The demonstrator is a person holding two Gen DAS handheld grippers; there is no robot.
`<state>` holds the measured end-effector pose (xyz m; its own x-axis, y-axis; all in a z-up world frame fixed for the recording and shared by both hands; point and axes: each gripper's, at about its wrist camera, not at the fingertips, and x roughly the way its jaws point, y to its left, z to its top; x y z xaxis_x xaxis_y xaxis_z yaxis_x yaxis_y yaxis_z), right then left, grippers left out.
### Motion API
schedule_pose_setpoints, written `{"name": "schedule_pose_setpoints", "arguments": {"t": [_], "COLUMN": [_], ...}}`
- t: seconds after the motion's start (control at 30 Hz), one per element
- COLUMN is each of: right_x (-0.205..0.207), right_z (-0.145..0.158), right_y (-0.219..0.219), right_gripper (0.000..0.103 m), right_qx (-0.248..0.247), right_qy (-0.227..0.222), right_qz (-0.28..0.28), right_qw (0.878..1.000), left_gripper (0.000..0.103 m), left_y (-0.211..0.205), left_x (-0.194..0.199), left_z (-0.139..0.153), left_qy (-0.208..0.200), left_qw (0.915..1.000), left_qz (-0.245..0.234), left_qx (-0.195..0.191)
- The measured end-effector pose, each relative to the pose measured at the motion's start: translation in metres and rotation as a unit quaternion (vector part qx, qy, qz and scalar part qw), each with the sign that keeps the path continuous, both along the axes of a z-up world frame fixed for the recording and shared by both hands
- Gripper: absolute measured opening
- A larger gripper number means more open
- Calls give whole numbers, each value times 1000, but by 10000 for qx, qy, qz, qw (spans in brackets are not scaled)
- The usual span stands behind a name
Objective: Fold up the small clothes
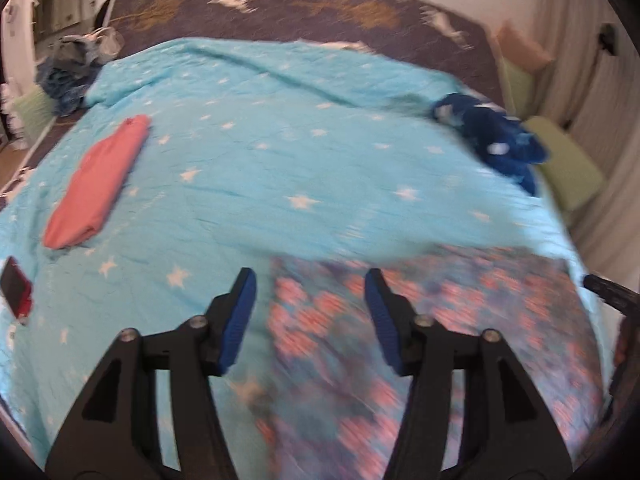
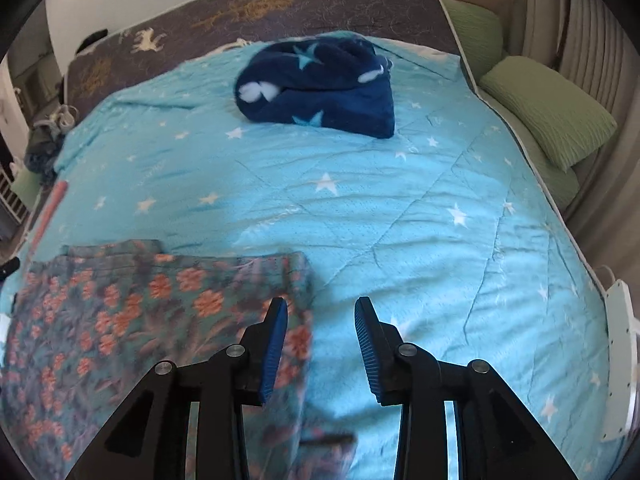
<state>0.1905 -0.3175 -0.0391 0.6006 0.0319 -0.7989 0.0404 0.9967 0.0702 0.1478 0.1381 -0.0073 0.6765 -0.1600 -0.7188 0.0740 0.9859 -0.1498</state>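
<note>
two grippers are hanging over one floral garment (image 2: 132, 320) that is lying flat on the near part of the turquoise star-print quilt (image 2: 360, 208). the left gripper (image 1: 310, 320) is standing released, jaws apart, over the garment's left edge, with nothing pinched between the pads. the right gripper (image 2: 320, 340) is also unclenched, jaws parted, over the garment's right edge, its left pad above the cloth and its right pad above bare quilt.

the step in hand is looking like a release after laying the piece down, with the next fold still to take. to do it well, each gripper should be coming down on a true corner or edge of the cloth, pinching only the garment's layer and not the quilt under it, then both should be carrying the edge across together so the fold is landing square. the left view is blurred, so the garment's exact outline there is probably a rough rectangle, no more.

counting: one floral garment, one folded coral-pink garment (image 1: 96, 184) well apart at the left, one dark blue star-print fleece (image 2: 320, 88) bundled farther up the quilt, two green pillows (image 2: 552, 116) at the right.
</note>
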Motion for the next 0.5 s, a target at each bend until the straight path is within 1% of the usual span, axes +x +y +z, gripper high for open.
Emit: {"name": "schedule_pose_setpoints", "arguments": {"t": [0.07, 0.13, 0.2, 0.23, 0.3, 0.37, 0.4, 0.43, 0.5], "right_x": [-18, -36, -48, -50, -44, -32, -20, -15, 7], "right_z": [4, 4, -1, -2, -5, -6, -8, -9, -17], "right_y": [6, 8, 5, 2, -6, -15, -23, -26, -38], "right_gripper": [36, 36, 36, 36, 36, 36, 40, 45, 47], "right_qx": [175, 325, 464, 498, 632, 859, 949, 1008, 1234], "right_qy": [-51, -26, 51, 93, 132, 110, 125, 149, 303], "right_qz": [185, 282, 355, 367, 334, 330, 210, 168, 91], "right_qw": [9997, 9991, 9983, 9980, 9974, 9957, 9952, 9947, 9919], "left_gripper": [65, 67, 69, 69, 69, 69, 69, 69, 69], "left_y": [-8, -13, -12, -7, 3, 18, 24, 32, 45], "left_x": [-22, -37, -40, -38, -32, -23, -20, -10, 8], "left_z": [0, -5, -11, -16, -22, -26, -28, -33, -41], "left_qy": [-57, -25, 44, 169, 305, 330, 358, 450, 658], "left_qw": [9998, 9992, 9988, 9987, 9989, 9990, 9989, 9984, 9963], "left_qz": [-204, -343, -320, -211, -52, 215, 293, 335, 498], "left_qx": [21, 199, 364, 429, 347, 198, 122, -47, -258]}}
